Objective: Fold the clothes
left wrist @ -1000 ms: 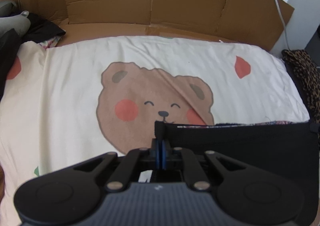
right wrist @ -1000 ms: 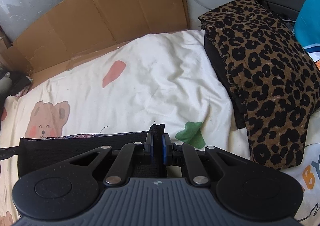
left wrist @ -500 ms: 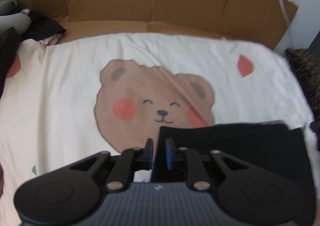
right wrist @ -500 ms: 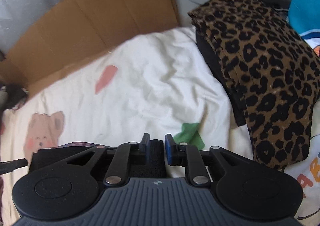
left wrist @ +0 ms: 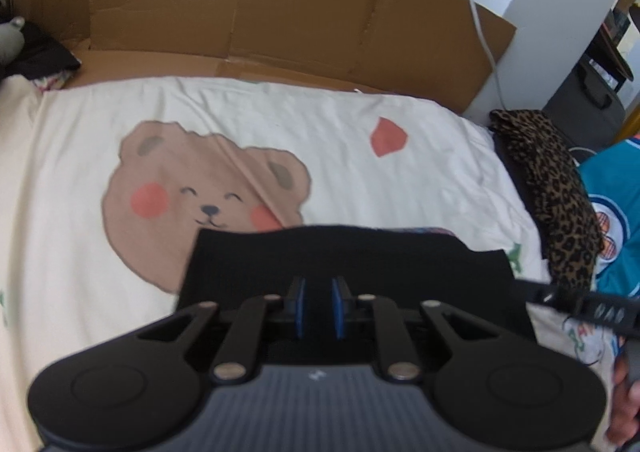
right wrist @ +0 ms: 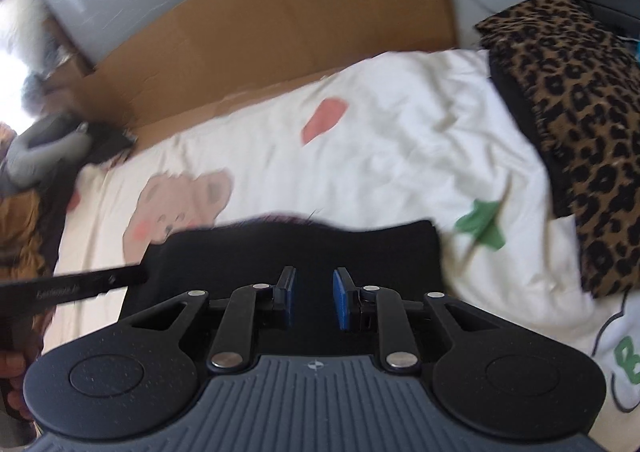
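A folded black garment [left wrist: 340,264] is seen lying on a cream bedsheet [left wrist: 80,252] printed with a bear face [left wrist: 200,196], its long axis running from 9 o'clock to 3 o'clock across both wrist views. The left gripper [left wrist: 318,310] is held over the garment's near edge with its blue pads parted and nothing between them; the cloth lies directly at 12 o'clock from it. The right gripper [right wrist: 313,304] is likewise spread apart and empty, with the same black garment [right wrist: 300,252] straight ahead at 12 o'clock. Neither is judged nearer: each is placed over its own half of the near edge, the left towards the 9 o'clock end, the right towards the 3 o'clock end. A folded leopard-print cloth [right wrist: 580,112] is stacked at 2 o'clock of the right gripper, well apart. A next fold would probably be made across the long axis, end to end.
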Available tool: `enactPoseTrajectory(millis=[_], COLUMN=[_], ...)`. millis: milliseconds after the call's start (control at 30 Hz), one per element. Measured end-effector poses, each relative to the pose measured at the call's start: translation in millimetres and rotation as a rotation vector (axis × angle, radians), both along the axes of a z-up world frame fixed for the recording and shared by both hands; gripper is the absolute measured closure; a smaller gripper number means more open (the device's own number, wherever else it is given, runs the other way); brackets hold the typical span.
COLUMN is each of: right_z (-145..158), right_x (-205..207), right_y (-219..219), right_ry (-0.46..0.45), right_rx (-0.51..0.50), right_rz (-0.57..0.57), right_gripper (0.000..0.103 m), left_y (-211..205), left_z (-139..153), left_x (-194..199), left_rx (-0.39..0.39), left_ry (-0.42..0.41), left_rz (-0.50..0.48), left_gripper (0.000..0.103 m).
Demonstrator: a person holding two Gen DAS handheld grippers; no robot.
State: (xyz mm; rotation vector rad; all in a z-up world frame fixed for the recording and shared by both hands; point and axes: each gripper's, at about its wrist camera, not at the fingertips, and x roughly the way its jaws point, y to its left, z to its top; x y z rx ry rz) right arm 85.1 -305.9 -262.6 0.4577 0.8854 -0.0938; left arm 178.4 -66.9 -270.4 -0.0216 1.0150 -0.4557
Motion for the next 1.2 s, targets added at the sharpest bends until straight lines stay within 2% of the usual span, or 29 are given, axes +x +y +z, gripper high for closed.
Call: enactPoseTrajectory(millis=[133, 233, 500, 633, 833, 1000, 1100, 1200], right_z=[-3, -1, -14, -21, -32, -37, -39, -41], right_x=[-3, -2, 17, 30, 49, 57, 63, 73], right_y=[18, 28, 42, 43, 34, 37, 37, 43], right_ry=[-0.008, -0.037, -0.054, -0.07, -0.094, -0.054, -0.009, 0.066], right_rx=[-0.041, -0.05, -0.046, -0.067, -0.099, -0.147, -0.128, -0.156], right_rz=[0.03, 0.057, 0.108, 0.123, 0.134, 0.196, 0.191, 0.205], right_gripper=[0.082, 0.082, 0.082, 0.082, 0.082, 0.083, 0.084, 0.084], left_y=[-7, -5, -11, -10, -10, -15, -17, -24], left_z=[-9, -15, -24, -27, -39, -51, -51, -50], left_x=[-3, 5, 14, 17, 29, 33, 38, 47], left_rx=[0.026, -0.003, -0.01, -0.019, -0.114, -0.092, -0.066, -0.028], left_ry=[0.033, 0.082, 0.041, -0.017, -0.072, -0.049, 0.006, 0.066], left_rz=[-0.014, 0.027, -0.061, -0.091, -0.108, -0.136, -0.154, -0.163], left_gripper=[0.089, 0.091, 0.091, 0.091, 0.093, 0.093, 0.093, 0.093])
